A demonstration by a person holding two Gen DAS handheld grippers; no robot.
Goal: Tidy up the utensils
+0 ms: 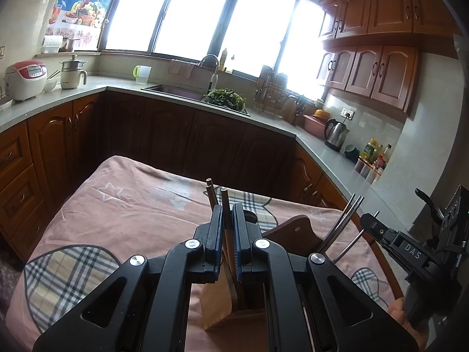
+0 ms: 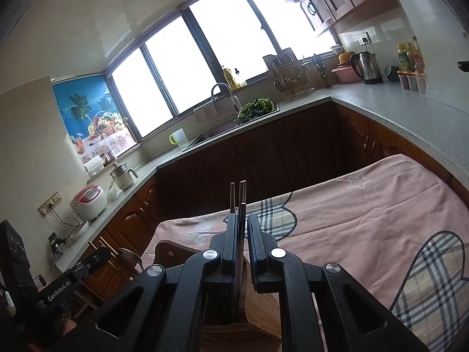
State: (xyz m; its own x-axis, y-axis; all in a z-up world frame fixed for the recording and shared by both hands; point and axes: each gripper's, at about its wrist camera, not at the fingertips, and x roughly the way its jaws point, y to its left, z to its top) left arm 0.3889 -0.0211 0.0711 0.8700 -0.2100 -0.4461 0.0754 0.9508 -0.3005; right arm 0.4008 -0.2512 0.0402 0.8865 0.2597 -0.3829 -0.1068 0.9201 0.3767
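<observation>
Above the wooden utensil holder [image 1: 217, 305] on the pink tablecloth [image 1: 137, 205], the left gripper [image 1: 225, 228] pinches brown wooden chopsticks [image 1: 225, 205] between its blue-padded fingers [image 1: 238, 234], their lower ends inside the holder. Beside it, the right gripper [image 2: 241, 234] has its fingers parted (a gap on one side) around upright metal chopsticks [image 2: 241, 202] standing in the same holder [image 2: 258, 308].

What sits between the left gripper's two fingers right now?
In the left wrist view, a brown wooden chopstick stands between the left gripper fingers, its lower end in the wooden holder. A second chopstick rises just outside the left finger.
</observation>
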